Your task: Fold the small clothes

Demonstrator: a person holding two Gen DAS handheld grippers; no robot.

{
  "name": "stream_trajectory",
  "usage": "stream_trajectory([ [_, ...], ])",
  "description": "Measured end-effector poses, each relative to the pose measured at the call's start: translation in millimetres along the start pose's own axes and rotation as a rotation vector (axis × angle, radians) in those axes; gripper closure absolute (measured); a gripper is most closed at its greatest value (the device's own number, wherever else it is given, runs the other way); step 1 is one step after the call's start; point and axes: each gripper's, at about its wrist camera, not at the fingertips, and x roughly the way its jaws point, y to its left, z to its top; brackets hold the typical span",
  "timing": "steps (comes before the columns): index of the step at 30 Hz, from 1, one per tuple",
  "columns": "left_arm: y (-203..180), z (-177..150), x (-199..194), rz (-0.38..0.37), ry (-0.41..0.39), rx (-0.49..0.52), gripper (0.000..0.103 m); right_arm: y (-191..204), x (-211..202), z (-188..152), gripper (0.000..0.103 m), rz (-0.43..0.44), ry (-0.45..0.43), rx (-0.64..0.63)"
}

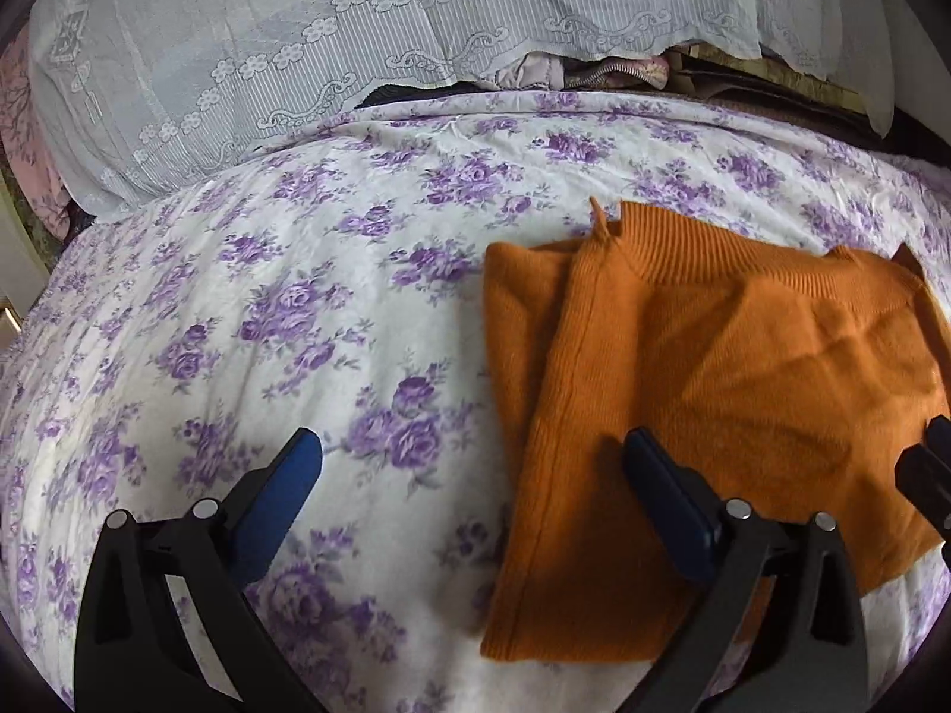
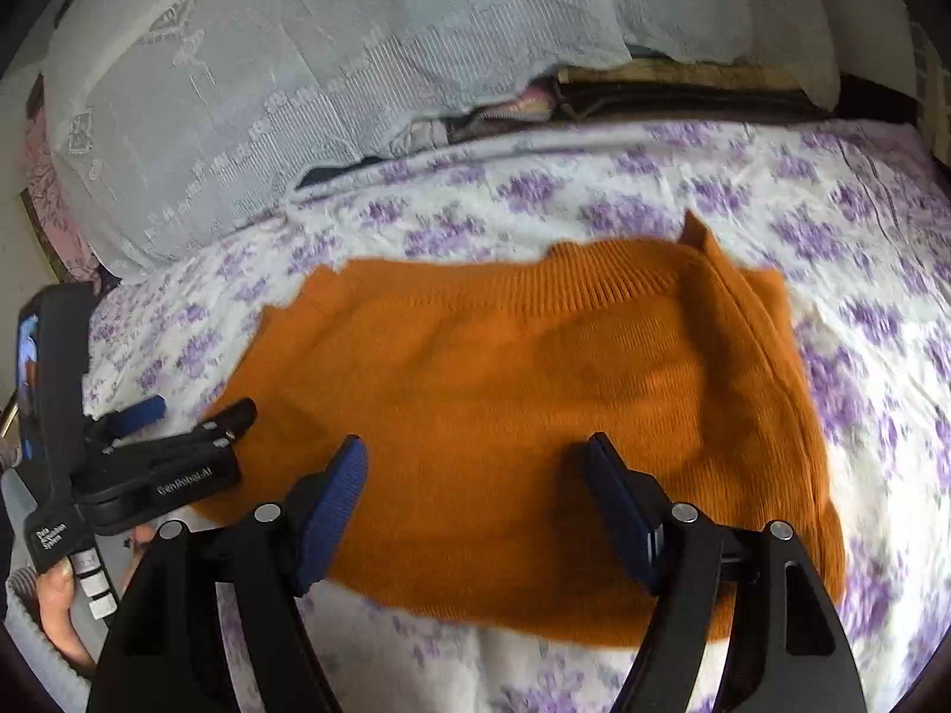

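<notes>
2 grippers hang over a bed covered by a crinkled white sheet (image 1: 285, 309) printed with purple roses. On it lies an orange knit sweater (image 2: 523, 392), soft and fuzzy, with a ribbed neckline along its far edge and both sides folded in toward the middle, which gives it a roughly rectangular outline.

From the left wrist camera, the left gripper (image 1: 472, 454) has its jaws spread wide, 1 blue ridged pad over bare sheet and the other over the sweater's left folded strip; nothing sits between them. The right wrist camera shows the right gripper (image 2: 475, 466) with jaws likewise spread apart above the sweater's near hem, holding nothing. Whether the pads touch the knit cannot be told.

At the head of the bed, a sheer white lace cloth (image 1: 267, 59) with flower and scroll borders drapes over a bulky pile, with bits of pink and patterned fabric (image 1: 600, 70) showing beneath its scalloped edge.
</notes>
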Motion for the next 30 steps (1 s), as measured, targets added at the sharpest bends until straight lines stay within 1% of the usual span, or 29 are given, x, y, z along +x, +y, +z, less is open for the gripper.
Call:
stream_trajectory([
  [2, -1.8, -2.3, 0.8, 0.016, 0.006, 0.018, 0.004, 0.8, -0.7, -3.9, 0.025, -0.007, 0.014, -0.005],
  [4, 0.2, -3.2, -1.2, 0.018, 0.005, 0.011, 0.004, 1.8, 0.1, -4.9, 0.025, -0.008, 0.017, -0.012],
  [12, 10.7, -21.8, -27.2, 0.012, -0.034, -0.015, 0.004, -12.5, -18.9, -12.9, 0.025, 0.056, -0.046, 0.076],
  [17, 14.8, -27.3, -35.8, 0.006, -0.044, -0.025, 0.004, -16.9, -31.7, -21.2, 0.025, 0.079, -0.061, 0.116],
  [23, 15.5, -33.8, -45.2, 0.006, -0.056, -0.020, 0.004, -23.4, -46.9, -35.5, 0.025, 0.105, -0.060, 0.166],
  [30, 15.0, -43.1, -57.1, 0.011, -0.069, -0.009, 0.004, -34.9, -57.9, -50.6, 0.023, 0.132, -0.034, 0.230],
])
